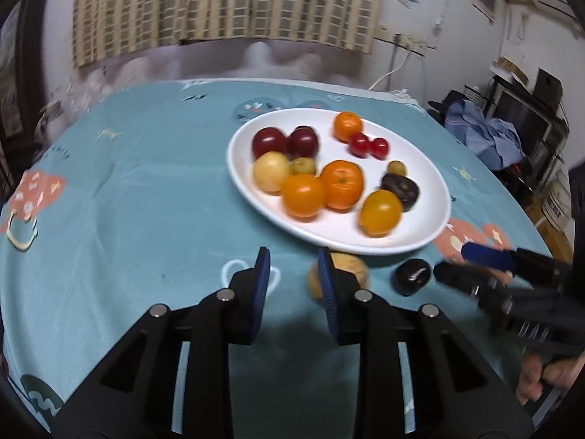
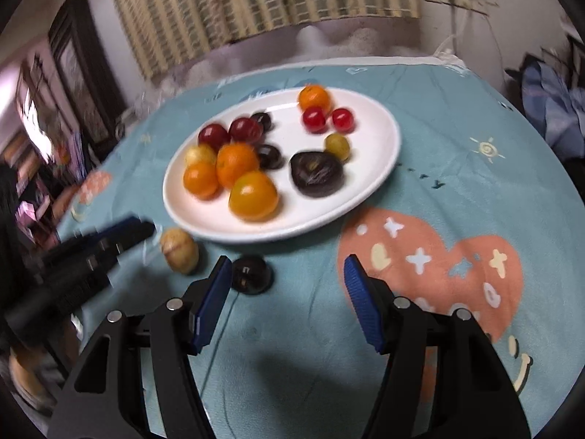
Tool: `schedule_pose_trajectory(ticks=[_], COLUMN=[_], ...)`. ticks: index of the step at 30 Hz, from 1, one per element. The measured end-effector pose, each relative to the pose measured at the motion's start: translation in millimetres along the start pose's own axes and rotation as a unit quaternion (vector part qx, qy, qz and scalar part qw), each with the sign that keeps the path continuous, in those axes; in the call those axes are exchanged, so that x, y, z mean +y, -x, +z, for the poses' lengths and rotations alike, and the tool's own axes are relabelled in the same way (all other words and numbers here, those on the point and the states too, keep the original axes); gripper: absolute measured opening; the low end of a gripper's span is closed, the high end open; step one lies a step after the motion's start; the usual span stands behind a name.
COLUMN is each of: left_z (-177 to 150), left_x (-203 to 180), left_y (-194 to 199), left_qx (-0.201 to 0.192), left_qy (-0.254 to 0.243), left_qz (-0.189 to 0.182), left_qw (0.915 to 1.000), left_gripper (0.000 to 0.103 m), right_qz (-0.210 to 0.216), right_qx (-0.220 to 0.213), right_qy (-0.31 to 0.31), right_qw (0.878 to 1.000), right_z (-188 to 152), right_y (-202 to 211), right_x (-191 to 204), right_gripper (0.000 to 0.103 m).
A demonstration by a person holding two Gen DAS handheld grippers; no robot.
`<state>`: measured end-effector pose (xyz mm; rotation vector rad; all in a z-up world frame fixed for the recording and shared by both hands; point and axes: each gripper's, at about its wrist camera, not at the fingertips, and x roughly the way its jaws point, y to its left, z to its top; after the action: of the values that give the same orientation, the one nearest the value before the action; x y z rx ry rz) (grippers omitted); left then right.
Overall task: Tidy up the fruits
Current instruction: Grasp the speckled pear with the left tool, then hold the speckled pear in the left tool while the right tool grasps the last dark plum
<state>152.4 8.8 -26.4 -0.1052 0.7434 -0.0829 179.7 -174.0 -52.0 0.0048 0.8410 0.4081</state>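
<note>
A white oval plate on the blue tablecloth holds several fruits: oranges, dark red plums, cherry tomatoes, a yellow fruit, green grapes and a dark purple fruit. Two fruits lie on the cloth in front of the plate: a tan yellow one and a dark glossy one. My left gripper is open and empty, its right finger just in front of the tan fruit. My right gripper is open and empty, the dark fruit just beyond its left finger. It shows at the right of the left wrist view.
The tablecloth covers a round table that drops off at the far edge. A checked curtain hangs on the wall behind. Clothes and shelves stand at the right. The left gripper shows in the right wrist view.
</note>
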Motion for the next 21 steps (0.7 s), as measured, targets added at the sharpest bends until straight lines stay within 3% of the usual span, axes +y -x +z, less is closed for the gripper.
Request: schedule_pose_trajectory(ticks=[4, 7, 8, 10, 14, 16, 21], left_z=[-4.1, -4.7, -3.6, -3.6, -2.6, -3.2, -6.5], left_x=[-0.8, -7.2, -11.3, -15.6, -12.0, -12.6, -22.9], left_y=[-6.1, -0.5, 3.0, 8.6, 8.5, 8.3, 10.1], left_qx=[0.016, 0.002, -0.006, -0.021, -0.016, -0.013, -0.009], left_qy=[0.001, -0.008, -0.015, -0.025, -0.017, -0.016, -0.036], left_qz=[-0.008, -0.019, -0.02, -0.002, -0.008, -0.016, -0.034], left_qw=[0.9998, 0.9998, 0.9997, 0.9995, 0.9997, 0.9997, 0.9987], left_gripper=[0.028, 0.032, 0.046, 0.064, 0.064, 0.064, 0.068], right_qz=[-0.023, -0.029, -0.028, -0.019, 0.004, 0.015, 0.012], right_qx=[0.006, 0.007, 0.007, 0.013, 0.019, 0.016, 0.021], right_qy=[0.055, 0.063, 0.063, 0.06, 0.056, 0.054, 0.055], right_qw=[0.998, 0.998, 0.998, 0.998, 0.998, 0.998, 0.998], right_z=[-7.4, -9.1, -8.8, -6.9, -3.0, -2.8, -3.6], right_y=[-9.8, -14.2, -16.1, -19.7, -23.9, -23.0, -15.3], right_x=[20.9, 21.6, 20.8, 20.2, 19.9, 22.2, 18.4], right_gripper=[0.063, 0.063, 0.063, 0.049, 0.042, 0.031, 0.031])
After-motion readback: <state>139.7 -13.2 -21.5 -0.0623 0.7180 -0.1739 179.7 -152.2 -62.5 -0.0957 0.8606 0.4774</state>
